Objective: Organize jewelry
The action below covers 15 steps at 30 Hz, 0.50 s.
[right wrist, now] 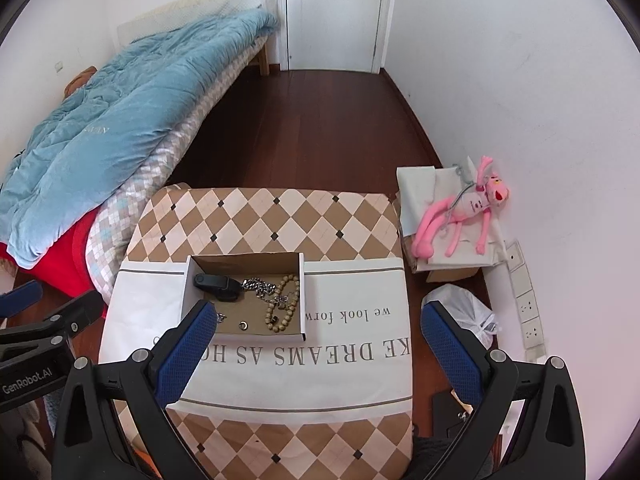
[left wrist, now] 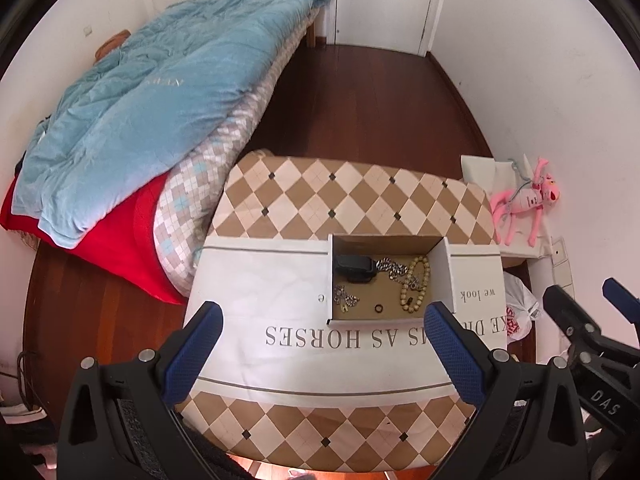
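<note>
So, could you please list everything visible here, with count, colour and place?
box: 1, white outside and brown inside, on the white cloth
watch: 1, black, box far left
chain: 1, silver, box middle
bead necklace: 1, beige, box right
ring: 1, small, box near side
white cloth: 1, lettered, on the table
table: 1, checkered tan
quilt: 1, blue, on the bed
plush toy: 1, pink, by the right wall
left gripper: jaws open
right gripper: jaws open
</note>
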Motion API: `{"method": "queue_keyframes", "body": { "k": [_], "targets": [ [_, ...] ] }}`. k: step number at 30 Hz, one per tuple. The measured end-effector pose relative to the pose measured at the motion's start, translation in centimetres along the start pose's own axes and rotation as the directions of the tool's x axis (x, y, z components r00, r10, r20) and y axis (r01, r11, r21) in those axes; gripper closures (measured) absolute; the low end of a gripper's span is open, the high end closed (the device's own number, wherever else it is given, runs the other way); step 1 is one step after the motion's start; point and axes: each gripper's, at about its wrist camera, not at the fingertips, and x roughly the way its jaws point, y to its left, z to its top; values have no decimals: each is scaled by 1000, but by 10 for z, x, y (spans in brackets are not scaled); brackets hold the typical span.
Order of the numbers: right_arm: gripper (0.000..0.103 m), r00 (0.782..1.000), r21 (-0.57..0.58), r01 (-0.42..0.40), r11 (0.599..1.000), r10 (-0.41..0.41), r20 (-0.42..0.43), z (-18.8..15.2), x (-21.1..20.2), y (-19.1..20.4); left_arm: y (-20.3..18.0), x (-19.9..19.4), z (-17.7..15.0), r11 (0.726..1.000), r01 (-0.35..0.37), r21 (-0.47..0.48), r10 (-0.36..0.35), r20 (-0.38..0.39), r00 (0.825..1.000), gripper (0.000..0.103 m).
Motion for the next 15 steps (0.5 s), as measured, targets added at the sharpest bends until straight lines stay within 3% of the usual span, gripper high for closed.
{"method": "queue_keyframes", "body": {
  "k": [15],
  "targets": [
    [0,998,-19,-8,1000,7,-58,-2,12,1,-1,13,-7,999,9,31,-7,-52,999,0]
  ]
}}
